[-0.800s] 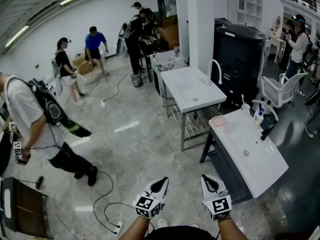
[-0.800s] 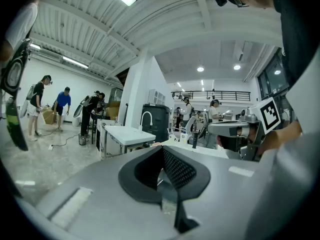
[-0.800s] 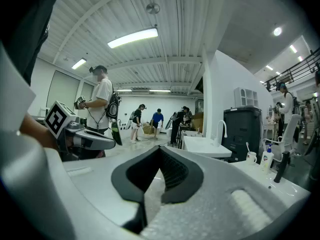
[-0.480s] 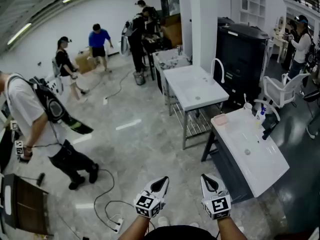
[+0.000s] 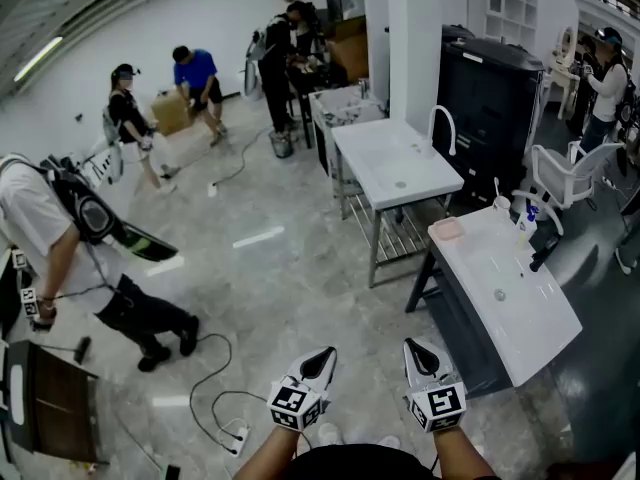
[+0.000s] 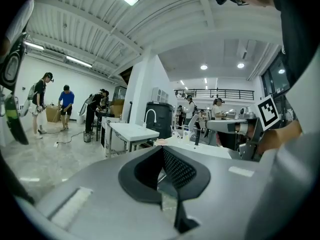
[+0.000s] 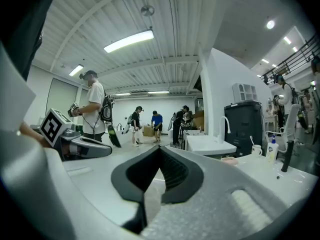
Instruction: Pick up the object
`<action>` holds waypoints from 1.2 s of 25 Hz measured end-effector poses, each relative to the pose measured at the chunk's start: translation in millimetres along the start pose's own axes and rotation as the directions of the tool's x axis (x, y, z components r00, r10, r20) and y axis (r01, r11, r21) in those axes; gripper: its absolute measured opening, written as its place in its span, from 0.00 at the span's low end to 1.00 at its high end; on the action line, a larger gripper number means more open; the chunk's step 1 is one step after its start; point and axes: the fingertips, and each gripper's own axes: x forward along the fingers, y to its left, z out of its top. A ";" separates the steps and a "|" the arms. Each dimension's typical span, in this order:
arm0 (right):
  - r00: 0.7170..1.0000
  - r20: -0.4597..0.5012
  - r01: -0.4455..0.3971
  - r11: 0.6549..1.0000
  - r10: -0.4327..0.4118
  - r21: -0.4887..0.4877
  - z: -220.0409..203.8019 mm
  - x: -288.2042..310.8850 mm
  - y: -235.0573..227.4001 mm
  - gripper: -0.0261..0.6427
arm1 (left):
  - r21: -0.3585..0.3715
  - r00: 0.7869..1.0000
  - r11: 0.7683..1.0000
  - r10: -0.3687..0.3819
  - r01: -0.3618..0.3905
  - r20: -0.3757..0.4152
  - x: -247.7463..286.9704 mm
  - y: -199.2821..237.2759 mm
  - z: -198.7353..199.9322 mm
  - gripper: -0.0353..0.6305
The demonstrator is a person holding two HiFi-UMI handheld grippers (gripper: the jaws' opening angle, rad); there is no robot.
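Your forearms come in from the bottom edge, with both hands held low in front of you, side by side, pointing forward and pretty much level over the grey floor [image 5: 260, 288]. The left gripper [image 5: 325, 354] is closed tip to tip with nothing in it. The right gripper [image 5: 415, 347] is the same, pinched together and empty. Honestly can't tell which object is the one to grab. The small stuff, a pink dish [image 5: 446, 229] and a bottle [image 5: 527, 217], sits on the white basin [image 5: 520, 318] ahead on your right, well apart from both grippers.
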 end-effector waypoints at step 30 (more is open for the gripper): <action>1.000 -0.012 0.020 0.999 -0.020 0.034 0.1 98.1 -8.4 0.04 | 0.095 0.999 0.995 -0.026 0.030 -0.047 51.2 69.2 8.7 0.08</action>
